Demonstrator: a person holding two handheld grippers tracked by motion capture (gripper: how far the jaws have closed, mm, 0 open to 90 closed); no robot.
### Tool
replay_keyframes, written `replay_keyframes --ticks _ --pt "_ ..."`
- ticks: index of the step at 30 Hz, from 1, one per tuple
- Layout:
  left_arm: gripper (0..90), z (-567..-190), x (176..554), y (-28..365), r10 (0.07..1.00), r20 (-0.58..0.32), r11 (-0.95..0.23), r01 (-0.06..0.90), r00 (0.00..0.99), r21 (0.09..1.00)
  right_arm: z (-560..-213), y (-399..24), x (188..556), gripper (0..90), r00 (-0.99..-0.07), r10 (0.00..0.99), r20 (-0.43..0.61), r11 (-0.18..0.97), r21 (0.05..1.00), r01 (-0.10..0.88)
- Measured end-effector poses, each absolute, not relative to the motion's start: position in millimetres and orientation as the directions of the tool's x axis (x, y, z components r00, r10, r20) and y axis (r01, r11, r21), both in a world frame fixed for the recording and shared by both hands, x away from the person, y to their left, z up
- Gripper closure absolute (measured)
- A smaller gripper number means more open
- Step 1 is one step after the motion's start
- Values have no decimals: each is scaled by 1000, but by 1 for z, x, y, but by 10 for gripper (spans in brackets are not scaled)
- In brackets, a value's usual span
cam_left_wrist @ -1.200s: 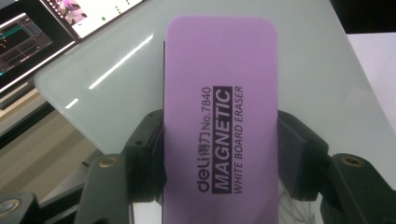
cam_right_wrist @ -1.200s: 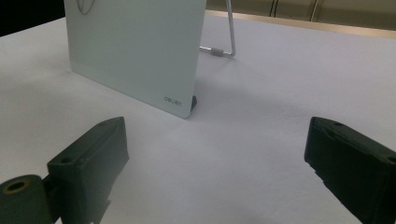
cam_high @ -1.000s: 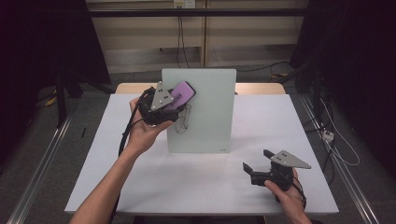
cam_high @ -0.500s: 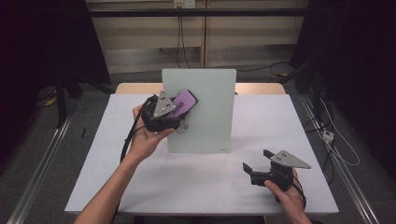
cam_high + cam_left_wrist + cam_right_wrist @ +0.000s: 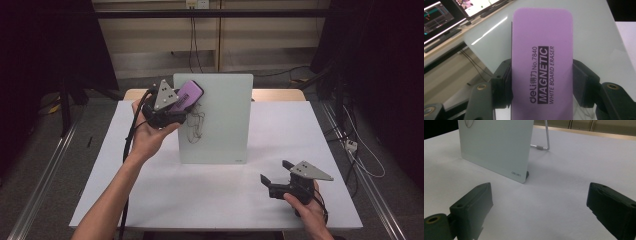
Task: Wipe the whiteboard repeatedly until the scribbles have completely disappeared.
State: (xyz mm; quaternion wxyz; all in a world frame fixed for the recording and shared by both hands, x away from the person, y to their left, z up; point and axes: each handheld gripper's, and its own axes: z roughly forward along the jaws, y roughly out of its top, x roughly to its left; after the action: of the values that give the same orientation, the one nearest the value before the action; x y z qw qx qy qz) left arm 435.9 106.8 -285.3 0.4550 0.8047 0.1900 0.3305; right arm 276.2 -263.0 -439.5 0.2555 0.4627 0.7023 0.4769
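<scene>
So the left gripper (image 5: 176,102) has moved up and to the right over the last second, and the purple eraser (image 5: 188,93) it's carrying now sits at the upper left corner of the whiteboard (image 5: 220,120), just above the black scribble (image 5: 194,124). Looks like a wipe is about to start, my guess anyway, since the scribble is all there, nothing rubbed off yet. In the left gripper view the jaws are closed tight on both long sides of the eraser (image 5: 541,67), label facing the camera, board glass right behind it. Can't tell if the felt side is actually touching the board.

The right gripper (image 5: 280,184) hasn't budged, parked on the white table (image 5: 150,200) at lower right of the high view, jaws spread wide with nothing between them. Its own view shows the board's bottom corner (image 5: 520,173) and the wire stand (image 5: 544,142) behind it.

Nothing really blocks the wipe. Only worry: the board just props on that stand, so pushing hard could tip or slide it.
</scene>
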Motion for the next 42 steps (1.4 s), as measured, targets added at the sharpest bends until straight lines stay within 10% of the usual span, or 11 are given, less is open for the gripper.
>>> replay_keyframes --ticks 27,42 --pt "412 -339 412 83 507 416 -615 -22 755 788 -439 -262 275 66 -446 892 80 121 906 405" --pt "413 -312 422 109 633 345 -515 44 693 856 -439 -263 274 66 -442 893 80 117 908 401"
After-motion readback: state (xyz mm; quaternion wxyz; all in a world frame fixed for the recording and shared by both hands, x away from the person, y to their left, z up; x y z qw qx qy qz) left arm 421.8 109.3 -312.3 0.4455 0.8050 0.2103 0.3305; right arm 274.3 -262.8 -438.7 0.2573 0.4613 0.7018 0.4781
